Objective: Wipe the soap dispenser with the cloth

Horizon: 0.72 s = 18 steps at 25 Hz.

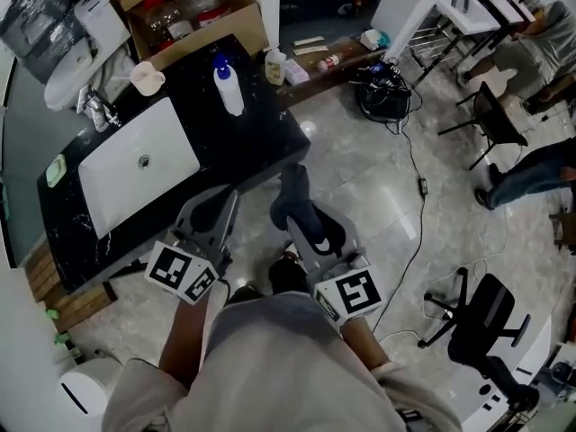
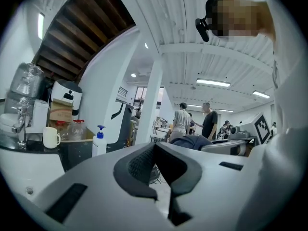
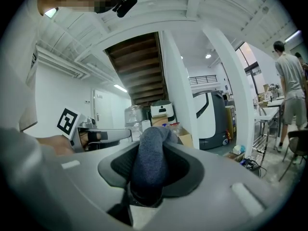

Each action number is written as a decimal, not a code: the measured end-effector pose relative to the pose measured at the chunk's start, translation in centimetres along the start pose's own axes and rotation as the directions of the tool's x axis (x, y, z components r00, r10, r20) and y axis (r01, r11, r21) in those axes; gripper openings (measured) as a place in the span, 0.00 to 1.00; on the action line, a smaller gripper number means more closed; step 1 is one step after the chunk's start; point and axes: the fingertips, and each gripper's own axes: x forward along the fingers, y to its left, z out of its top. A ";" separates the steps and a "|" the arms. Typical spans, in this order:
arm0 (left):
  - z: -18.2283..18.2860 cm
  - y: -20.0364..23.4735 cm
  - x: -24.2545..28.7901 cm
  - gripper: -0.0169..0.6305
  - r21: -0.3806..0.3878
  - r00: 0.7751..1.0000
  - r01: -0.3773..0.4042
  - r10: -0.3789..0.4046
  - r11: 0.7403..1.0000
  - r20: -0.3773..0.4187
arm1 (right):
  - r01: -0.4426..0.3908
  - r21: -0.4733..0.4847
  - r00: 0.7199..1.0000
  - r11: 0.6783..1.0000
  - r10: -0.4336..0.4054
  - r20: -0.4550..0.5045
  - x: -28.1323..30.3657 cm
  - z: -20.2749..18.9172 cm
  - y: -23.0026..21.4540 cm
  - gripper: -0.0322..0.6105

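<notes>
You stand on a pale marbled floor at the near right corner of a black surface that runs away to the far left. A white rectangular sink is set into the surface, with a chrome tap at its far edge. An open cardboard box holding clear jars sits past the far end of the surface. A black office chair stands on the floor to your near right.

You hold one claw in each hand, side by side, low in front of you, both just short of the surface's near edge. Your left claw is clenched, its dark pads meeting with nothing between them. Your right claw is grasping the cloth, a dark blue-grey bundle that sticks up out of the pads past their tips.

The soap dispenser, a white bottle with a blue pump, stands upright on the far part of the surface, beyond the sink's right corner and well apart from both claws. A white mug stands on the surface to the dispenser's left.
</notes>
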 end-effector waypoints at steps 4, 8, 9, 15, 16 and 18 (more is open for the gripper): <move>1.3 0.1 1.5 0.04 0.044 1.000 -0.017 0.017 0.999 0.004 | -0.023 0.003 1.000 1.000 0.023 0.012 0.0 0.2 -1.8 0.25; 2.1 0.4 2.0 0.04 0.073 0.999 -0.043 0.043 0.996 0.001 | -0.028 0.011 0.999 1.000 0.027 0.032 -0.1 0.9 -2.7 0.25; 2.3 0.5 2.1 0.04 0.077 0.999 -0.046 0.046 0.996 0.000 | -0.027 0.014 0.999 1.000 0.027 0.039 -0.2 1.1 -2.8 0.25; 3.0 0.7 3.1 0.04 0.075 0.998 -0.058 0.056 0.995 0.025 | -0.033 0.011 0.998 0.999 0.033 0.048 0.1 1.7 -3.6 0.25; 2.9 0.8 3.2 0.03 0.074 0.998 -0.058 0.056 0.996 0.026 | -0.035 0.008 0.998 0.999 0.034 0.048 0.3 1.7 -3.6 0.25; 2.9 1.2 3.4 0.04 0.069 0.998 -0.057 0.055 0.996 0.028 | -0.035 0.000 0.998 0.999 0.035 0.045 0.7 2.0 -3.7 0.25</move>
